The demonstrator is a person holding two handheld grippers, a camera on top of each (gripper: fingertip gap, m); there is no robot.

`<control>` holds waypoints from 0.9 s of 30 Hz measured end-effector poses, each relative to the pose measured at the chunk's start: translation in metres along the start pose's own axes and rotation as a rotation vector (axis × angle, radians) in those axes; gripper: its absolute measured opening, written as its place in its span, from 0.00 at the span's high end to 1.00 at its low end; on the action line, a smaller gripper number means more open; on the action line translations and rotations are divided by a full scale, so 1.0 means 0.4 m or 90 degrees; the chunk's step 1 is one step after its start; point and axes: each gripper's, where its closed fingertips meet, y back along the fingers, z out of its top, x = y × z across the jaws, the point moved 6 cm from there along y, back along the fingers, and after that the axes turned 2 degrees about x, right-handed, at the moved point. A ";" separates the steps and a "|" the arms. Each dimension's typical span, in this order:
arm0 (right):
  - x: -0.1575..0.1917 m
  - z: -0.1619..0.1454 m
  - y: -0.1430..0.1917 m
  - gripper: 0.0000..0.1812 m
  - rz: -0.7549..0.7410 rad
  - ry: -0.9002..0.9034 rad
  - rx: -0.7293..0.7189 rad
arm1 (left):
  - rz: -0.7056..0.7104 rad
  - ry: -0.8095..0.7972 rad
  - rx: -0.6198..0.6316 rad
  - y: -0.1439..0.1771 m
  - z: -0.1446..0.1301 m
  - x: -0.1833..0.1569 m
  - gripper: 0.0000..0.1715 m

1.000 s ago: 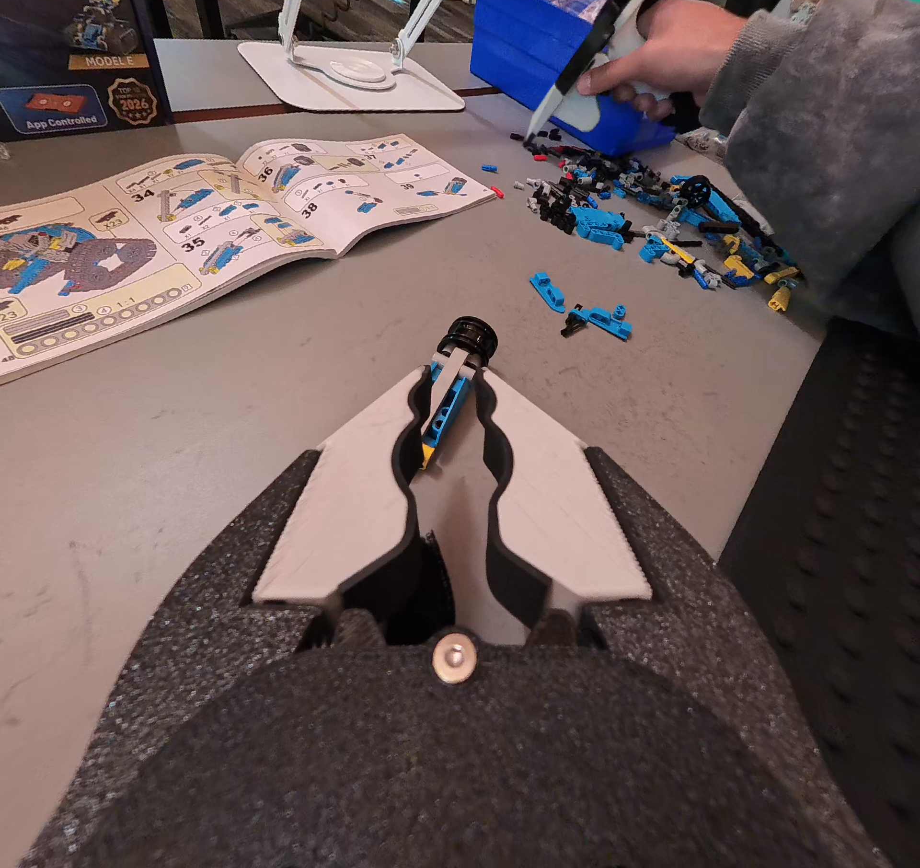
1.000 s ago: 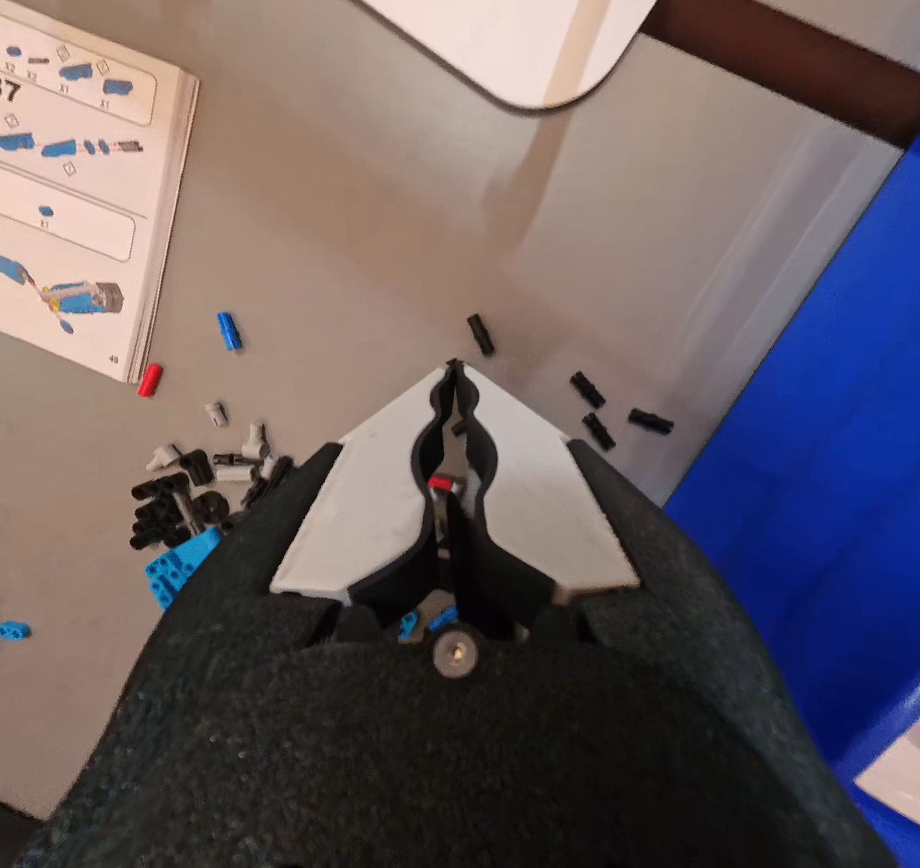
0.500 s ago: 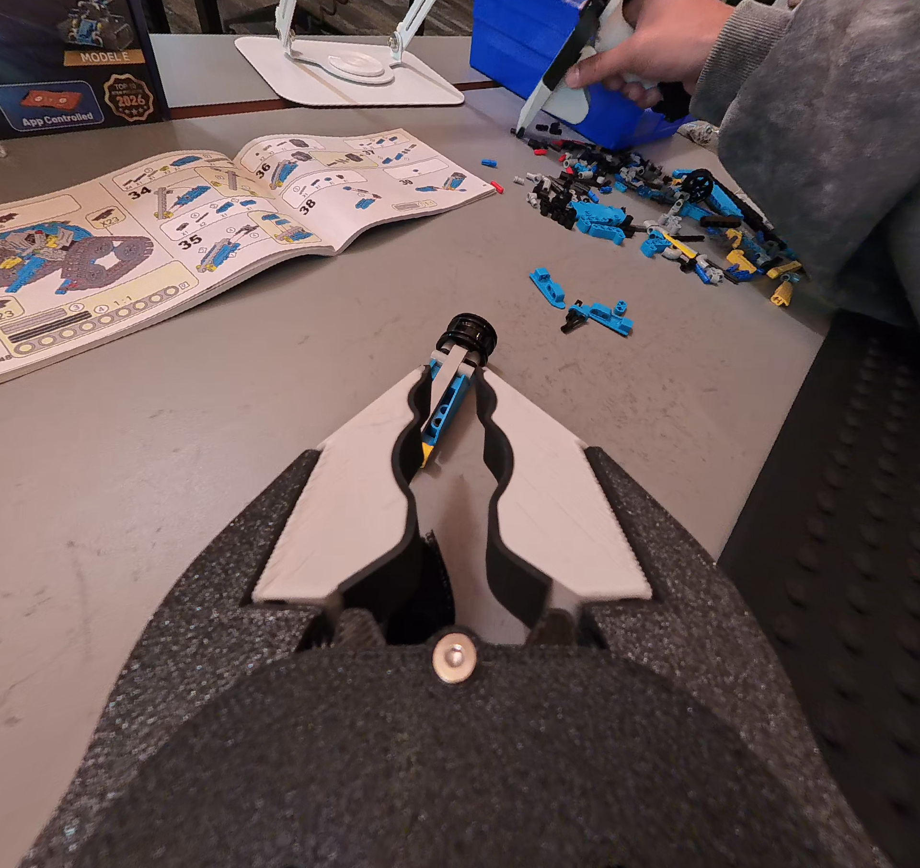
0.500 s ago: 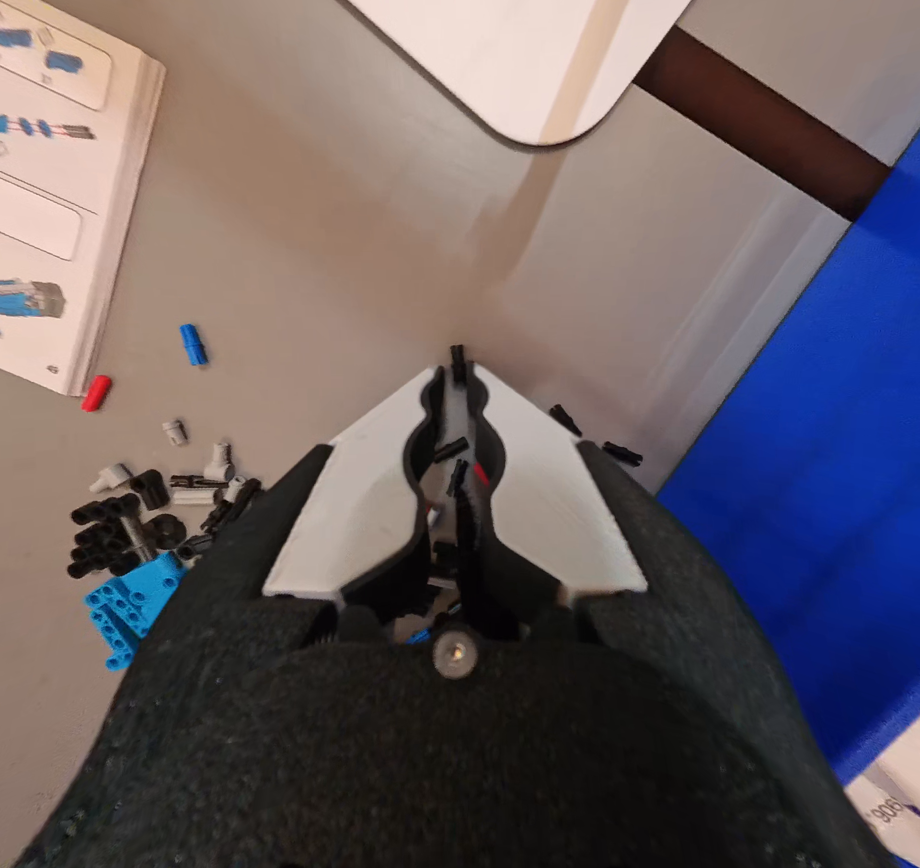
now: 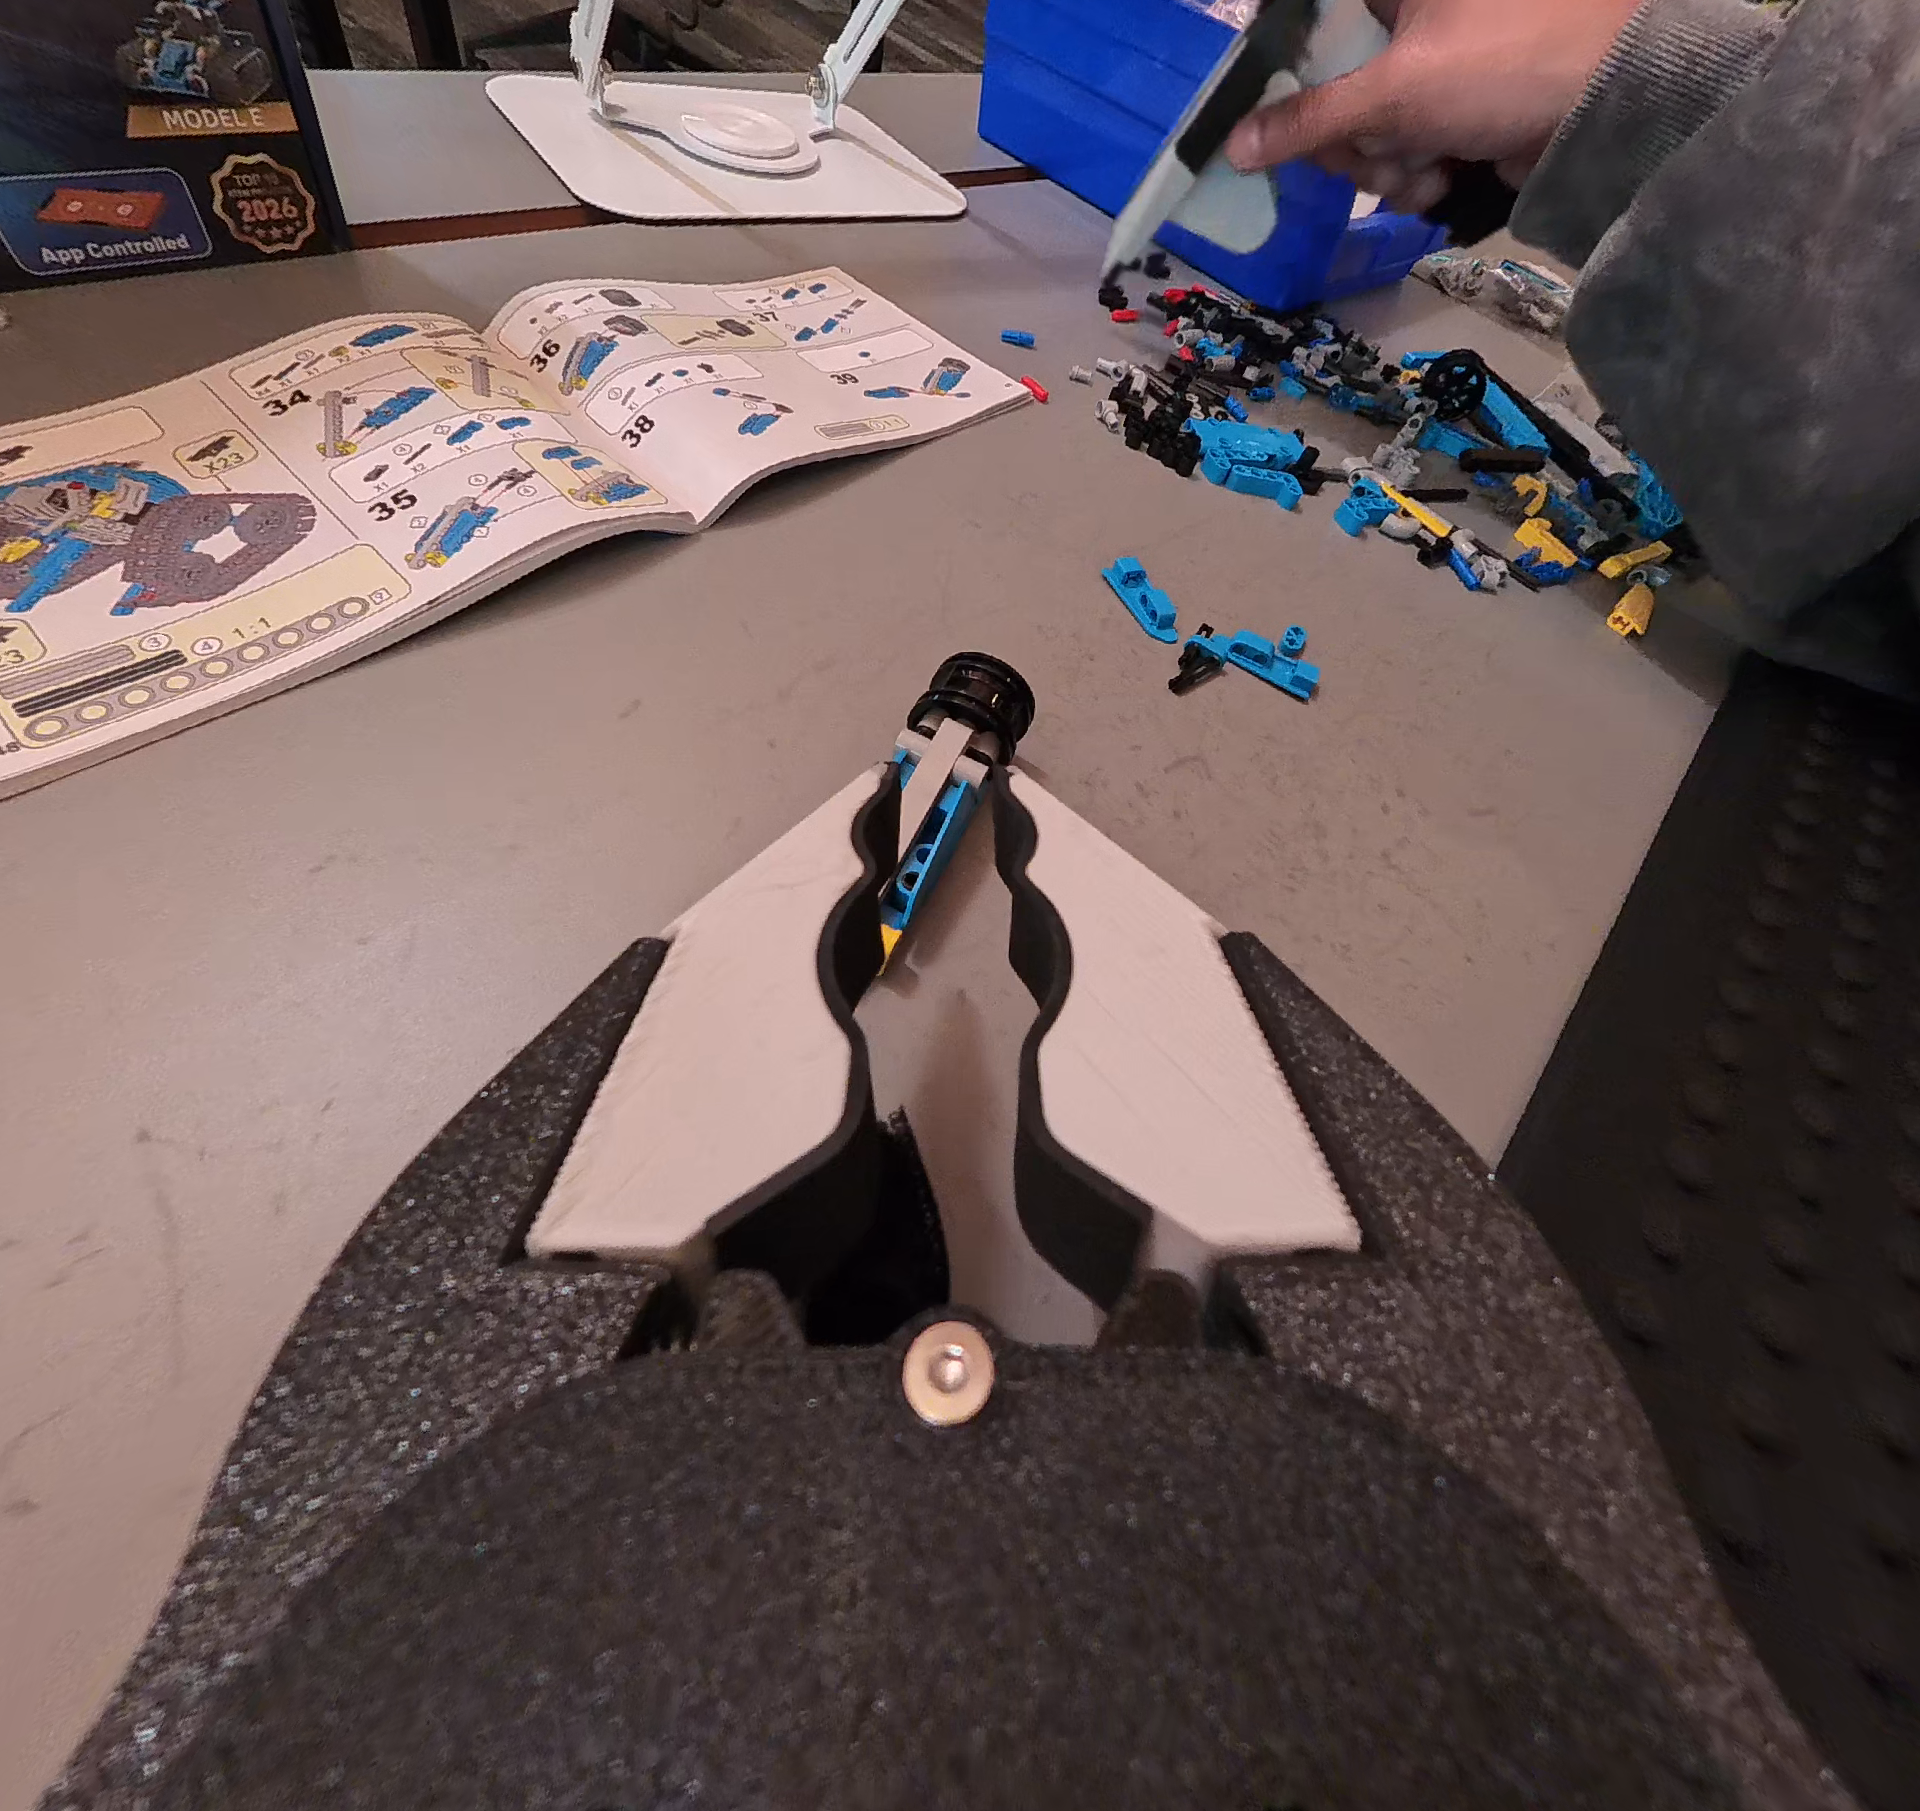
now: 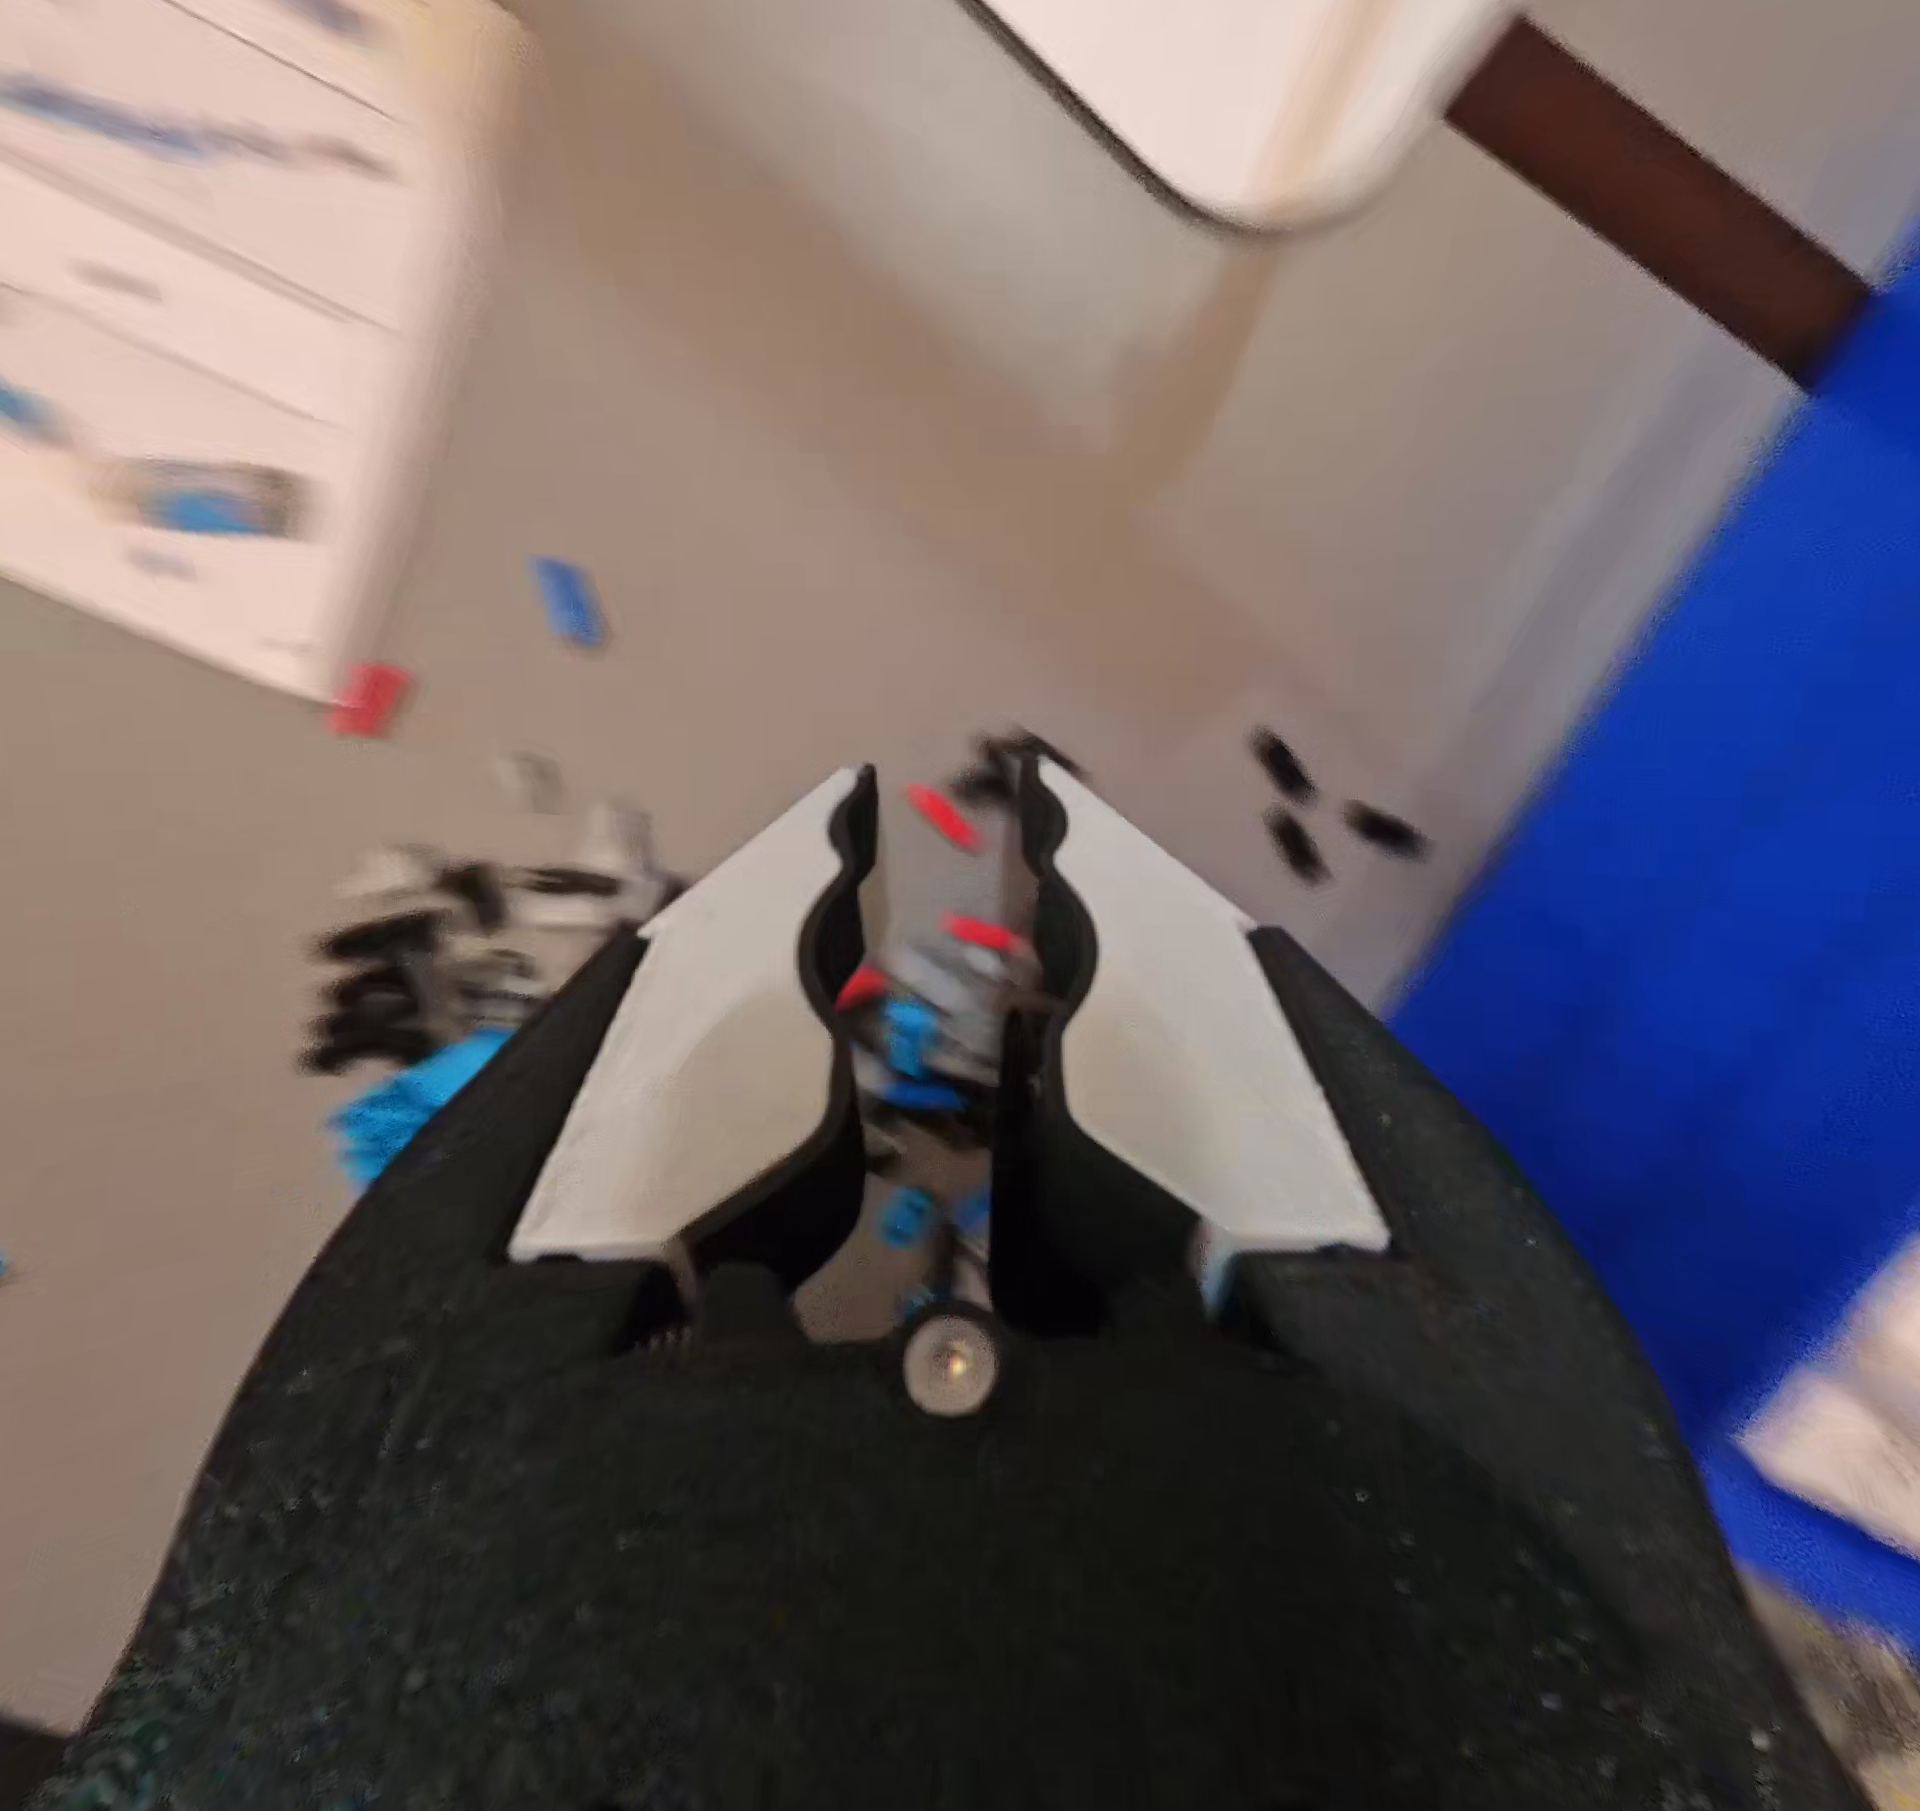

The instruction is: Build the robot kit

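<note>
Between the fingers of the left hand-held gripper [image 5: 940, 774] sits a small brick assembly [image 5: 951, 779], a blue beam with a grey piece over it and a black wheel at its far end; the fingers are clamped on the beam, just above the grey bench [image 5: 416, 930]. Ahead and to the left an open instruction booklet [image 5: 468, 452] lies flat on the bench. To the right, two loose blue pieces [image 5: 1210, 623] lie near each other, and beyond them spreads a pile of small parts [image 5: 1351, 431] in blue, black, grey and yellow. A blue bin [image 5: 1101, 99] stands behind the pile, beside a white stand [image 5: 727, 140], with a dark printed box [image 5: 145, 78] at the far left.

Above the far edge of that pile a hand [image 5: 1455, 68] in a grey sleeve [image 5: 1766, 234] holds the right hand-held gripper [image 6: 945, 779], tips pointing down. Its own view is blurred by motion, yet its fingers stand apart with a clear gap, holding nothing. Two red pins [image 6: 961, 868] show through the gap, a few black pins [image 6: 1320, 821] lie just to its right near the bin wall, and a blue pin [image 6: 569, 600] and a red pin [image 6: 369, 699] lie by the booklet's corner.
</note>
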 end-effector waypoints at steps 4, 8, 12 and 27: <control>0.141 0.057 -0.028 0.85 0.142 0.072 -0.058 | 0.000 0.001 0.000 0.000 0.000 0.000 0.90; 0.148 0.065 -0.066 0.93 0.118 0.092 -0.039 | 0.000 0.002 -0.001 0.001 0.000 0.000 0.90; 0.133 0.043 -0.053 0.98 0.103 0.108 -0.021 | -0.002 0.003 -0.002 0.001 0.000 0.000 0.90; 0.147 -0.029 0.019 0.83 0.143 0.108 -0.077 | -0.002 0.002 0.007 -0.003 -0.002 -0.001 0.90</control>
